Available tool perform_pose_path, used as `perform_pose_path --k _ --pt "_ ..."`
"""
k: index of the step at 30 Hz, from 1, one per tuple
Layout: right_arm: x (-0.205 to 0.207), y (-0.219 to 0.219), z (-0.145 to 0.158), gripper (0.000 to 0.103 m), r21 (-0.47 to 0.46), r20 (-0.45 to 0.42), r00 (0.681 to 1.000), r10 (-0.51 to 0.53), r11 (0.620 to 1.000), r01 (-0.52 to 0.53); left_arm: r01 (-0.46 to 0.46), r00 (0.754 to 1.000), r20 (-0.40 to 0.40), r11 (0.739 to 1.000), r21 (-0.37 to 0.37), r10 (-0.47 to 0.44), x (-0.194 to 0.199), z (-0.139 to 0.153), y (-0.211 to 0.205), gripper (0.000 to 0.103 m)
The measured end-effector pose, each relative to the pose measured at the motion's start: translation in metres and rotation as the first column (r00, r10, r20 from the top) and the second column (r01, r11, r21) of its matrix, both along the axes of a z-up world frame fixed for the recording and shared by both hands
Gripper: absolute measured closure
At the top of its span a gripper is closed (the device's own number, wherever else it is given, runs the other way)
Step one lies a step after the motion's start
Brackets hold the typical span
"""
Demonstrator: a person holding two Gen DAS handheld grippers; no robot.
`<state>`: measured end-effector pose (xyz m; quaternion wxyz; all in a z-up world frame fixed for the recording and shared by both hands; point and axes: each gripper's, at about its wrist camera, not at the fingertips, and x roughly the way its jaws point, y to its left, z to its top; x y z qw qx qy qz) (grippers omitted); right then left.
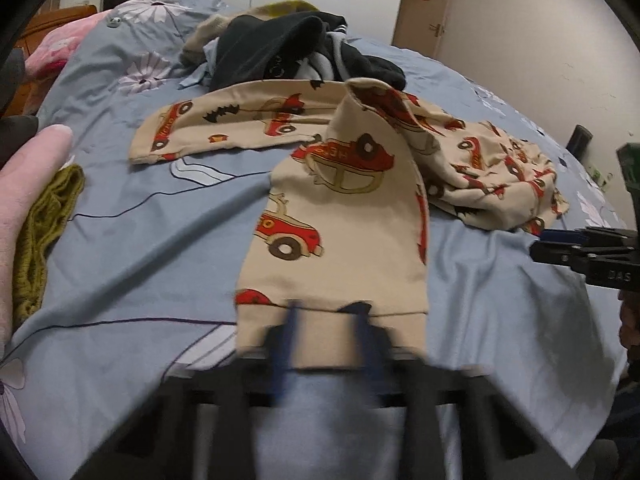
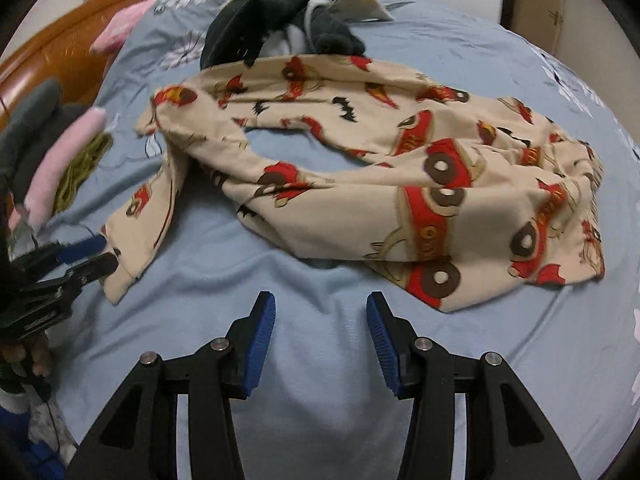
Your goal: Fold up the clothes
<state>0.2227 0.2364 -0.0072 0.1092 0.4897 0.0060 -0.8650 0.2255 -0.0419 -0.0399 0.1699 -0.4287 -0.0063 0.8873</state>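
Because the garment is thin knit cloth, it appears light, limp and prone to sagging wherever it is unsupported, so it is best taken at hems and cuffs rather than mid-panel. The beige fire-engine-print pyjama trousers (image 2: 360,152) lie crumpled on the blue floral bedsheet (image 2: 304,400), one leg stretched toward the near left, the other running along the far side, the waist bunched at the right. The left gripper (image 1: 328,332) sits at the cuff of the near leg; its blue fingers are blurred, and although the right wrist view shows them close together at the cuff edge, whether they pinch the fabric cannot be told. The right gripper (image 2: 320,336) hovers over bare sheet, jaws spread and holding nothing, just short of the bunched waist. A sensible second hold, judged from the layout, is the waistband edge, so that the leg can be drawn taut and flat. A dark clothes pile (image 2: 276,12) lies beyond, touching the trousers' far edge.
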Motion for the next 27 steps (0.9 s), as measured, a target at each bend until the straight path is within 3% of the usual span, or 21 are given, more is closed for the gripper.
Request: perform_pose_path --k 5,11,14,16,18,19,20,21,23,27 --pt "0.003 0.01 0.005 0.054 -0.017 -0.016 1.0 -0.02 1.0 0.02 -0.094 0.994 -0.041 0.99 0.105 0.099 -0.005 0.018 -0.034 0.103" --pt "0.005 0.035 0.009 0.054 -0.054 -0.027 0.996 -0.089 0.995 0.088 -0.189 0.977 -0.074 0.97 0.154 0.202 -0.012 0.039 -0.079 0.103" --pt "0.007 0.051 0.009 0.054 -0.093 -0.025 0.99 -0.137 0.987 0.135 -0.154 0.985 -0.046 0.971 0.185 0.165 -0.01 0.037 -0.082 0.103" --pt "0.008 0.06 0.008 0.054 -0.105 -0.019 0.987 -0.161 0.982 0.158 -0.073 0.997 -0.025 0.977 0.201 0.079 -0.006 0.032 -0.07 0.102" --pt "0.009 0.066 0.006 0.054 -0.105 -0.013 0.984 -0.175 0.979 0.173 0.003 0.999 -0.038 0.986 0.166 0.004 -0.001 0.029 -0.048 0.1" --pt "0.01 0.068 0.005 0.054 -0.106 -0.009 0.983 -0.182 0.978 0.18 0.034 0.999 -0.041 0.989 0.146 -0.028 0.001 0.028 -0.038 0.097" --pt "0.011 0.07 0.004 0.054 -0.108 -0.008 0.982 -0.187 0.977 0.185 0.064 0.997 -0.039 0.991 0.12 -0.06 0.002 0.025 -0.025 0.086" --pt "0.012 0.072 0.003 0.054 -0.11 -0.008 0.982 -0.191 0.976 0.189 0.088 0.996 -0.037 0.991 0.103 -0.085 0.003 0.022 -0.014 0.066" --pt "0.013 0.076 0.002 0.054 -0.114 -0.009 0.98 -0.201 0.973 0.198 0.134 0.991 -0.031 0.988 0.071 -0.132 0.004 0.016 0.008 0.044" --pt "0.017 0.094 0.0 0.054 -0.131 -0.012 0.969 -0.246 0.961 0.243 0.174 0.984 -0.029 0.983 -0.059 -0.176 0.005 0.001 0.04 0.043"
